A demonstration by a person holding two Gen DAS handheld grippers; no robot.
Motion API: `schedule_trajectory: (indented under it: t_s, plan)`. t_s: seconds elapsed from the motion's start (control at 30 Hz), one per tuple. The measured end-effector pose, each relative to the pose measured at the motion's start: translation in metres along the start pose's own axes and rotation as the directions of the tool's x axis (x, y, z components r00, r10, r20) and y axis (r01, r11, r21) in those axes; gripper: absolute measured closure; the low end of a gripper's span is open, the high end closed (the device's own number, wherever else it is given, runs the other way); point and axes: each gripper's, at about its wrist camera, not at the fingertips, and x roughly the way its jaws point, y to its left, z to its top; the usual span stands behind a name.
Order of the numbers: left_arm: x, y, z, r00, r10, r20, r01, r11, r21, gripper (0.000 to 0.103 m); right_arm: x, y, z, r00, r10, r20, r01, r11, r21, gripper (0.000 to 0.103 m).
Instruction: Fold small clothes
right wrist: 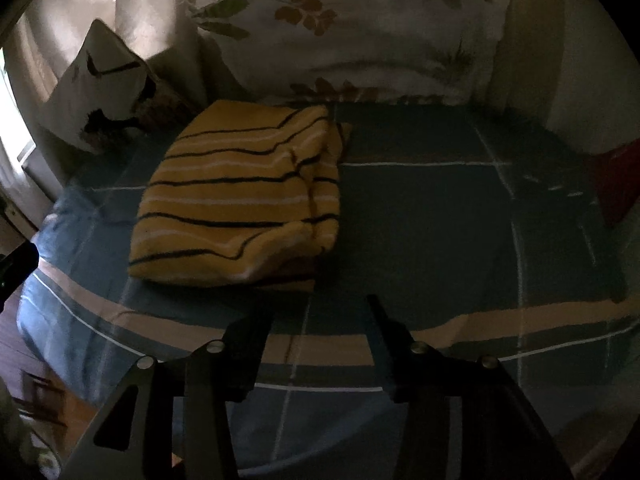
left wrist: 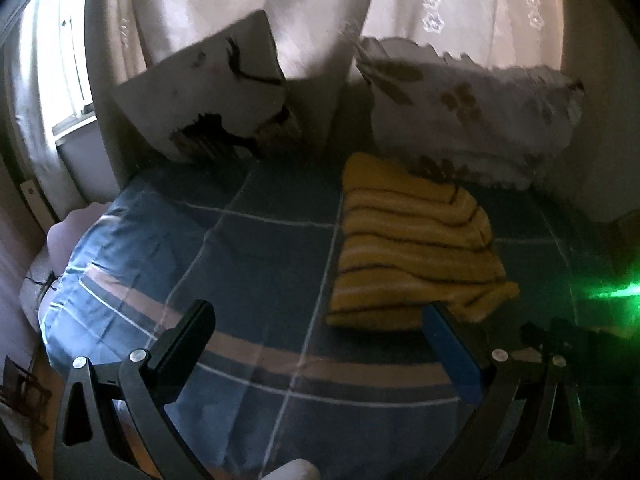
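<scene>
A yellow striped garment (left wrist: 412, 244) lies folded into a compact rectangle on the blue checked bedspread (left wrist: 256, 248). It also shows in the right wrist view (right wrist: 244, 196), left of centre. My left gripper (left wrist: 316, 316) is open and empty, hovering over the bedspread, its right finger just in front of the garment's near edge. My right gripper (right wrist: 320, 312) is open and empty, above the bedspread (right wrist: 440, 216), a little in front of the garment's near right corner.
A floral pillow (right wrist: 352, 32) and a white cushion with black marks (right wrist: 104, 92) lean against the curtain at the back. A window (left wrist: 68, 80) is at the left. A red item (right wrist: 618, 180) lies at the right edge. The bed's near edge drops to the floor.
</scene>
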Motion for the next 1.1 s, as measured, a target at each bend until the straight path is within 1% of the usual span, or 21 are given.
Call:
schedule_trajectory:
  t_s: [0.2,0.5,0.73,0.9,1.1]
  plan:
    - [0.001,-0.005,-0.007,0.999,-0.03,-0.032,0.03,1.0,0.002,0.0,-0.001,0.0,-0.002,1.0,-0.018,0.015,0.019,1.0,-0.022,0.044]
    - [0.014,-0.012,-0.018,0.988,-0.09,-0.123,0.089,0.996,-0.014,0.0,0.005,-0.014,-0.002,0.999,-0.039,-0.01,0.039,0.999,-0.001,0.043]
    - [0.02,-0.015,-0.025,0.979,-0.12,-0.164,0.114,0.993,-0.043,0.0,0.011,-0.015,-0.011,0.997,-0.056,-0.044,0.056,0.998,0.011,0.043]
    - [0.023,-0.017,-0.03,0.972,-0.136,-0.192,0.13,0.991,-0.043,0.0,0.01,-0.018,-0.014,0.997,-0.063,-0.044,0.063,0.998,0.006,0.042]
    - [0.022,-0.016,-0.032,0.969,-0.15,-0.195,0.143,0.988,-0.051,0.0,0.009,-0.017,-0.014,0.997,-0.065,-0.034,0.065,0.998,0.002,0.042]
